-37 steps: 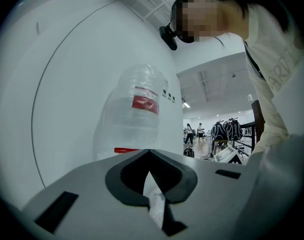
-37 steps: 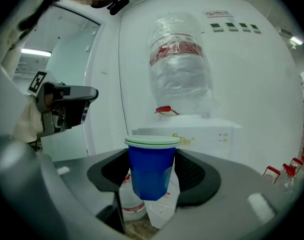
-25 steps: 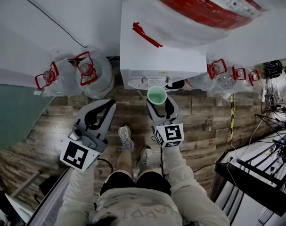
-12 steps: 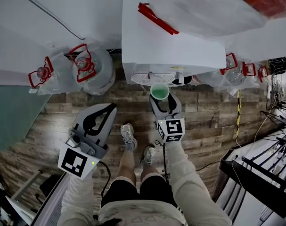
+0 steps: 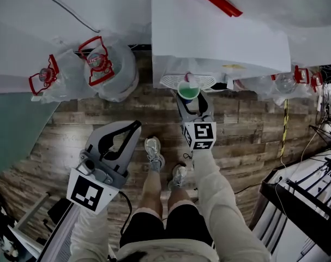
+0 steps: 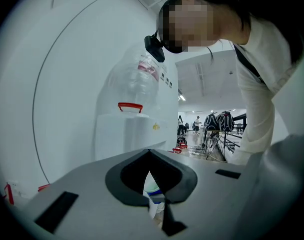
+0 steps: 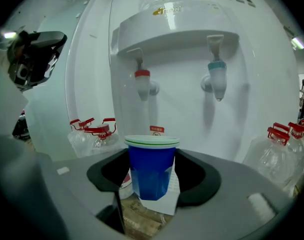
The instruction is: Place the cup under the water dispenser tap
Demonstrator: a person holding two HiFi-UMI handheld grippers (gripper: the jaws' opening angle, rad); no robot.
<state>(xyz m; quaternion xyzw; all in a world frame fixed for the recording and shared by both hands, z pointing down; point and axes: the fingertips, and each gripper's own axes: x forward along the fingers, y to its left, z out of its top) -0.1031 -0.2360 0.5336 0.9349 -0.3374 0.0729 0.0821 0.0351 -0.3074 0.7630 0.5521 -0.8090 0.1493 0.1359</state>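
Note:
A blue cup point(image 7: 152, 168) with a white rim and green inside point(image 5: 188, 90) sits upright between the jaws of my right gripper point(image 5: 190, 98), which is shut on it. The white water dispenser point(image 5: 220, 42) stands right in front. Seen from the right gripper view, the cup hangs below and slightly right of the red tap point(image 7: 142, 81), while the blue tap point(image 7: 217, 79) is further right. In the head view the cup is over the drip tray point(image 5: 170, 81). My left gripper point(image 5: 133, 126) hangs back at the left over the floor, jaws shut and holding nothing point(image 6: 149, 153).
Large water bottles with red handles point(image 5: 108, 70) point(image 5: 50, 83) lie on the wooden floor left of the dispenser, and more point(image 5: 285, 83) lie to its right. A dark metal rack point(image 5: 304, 201) and cables stand at the far right. The person's feet point(image 5: 154, 152) are below the grippers.
My right gripper has carried the cup forward to the dispenser front, from short of the drip tray to over it. The left gripper has stayed behind, roughly in place.

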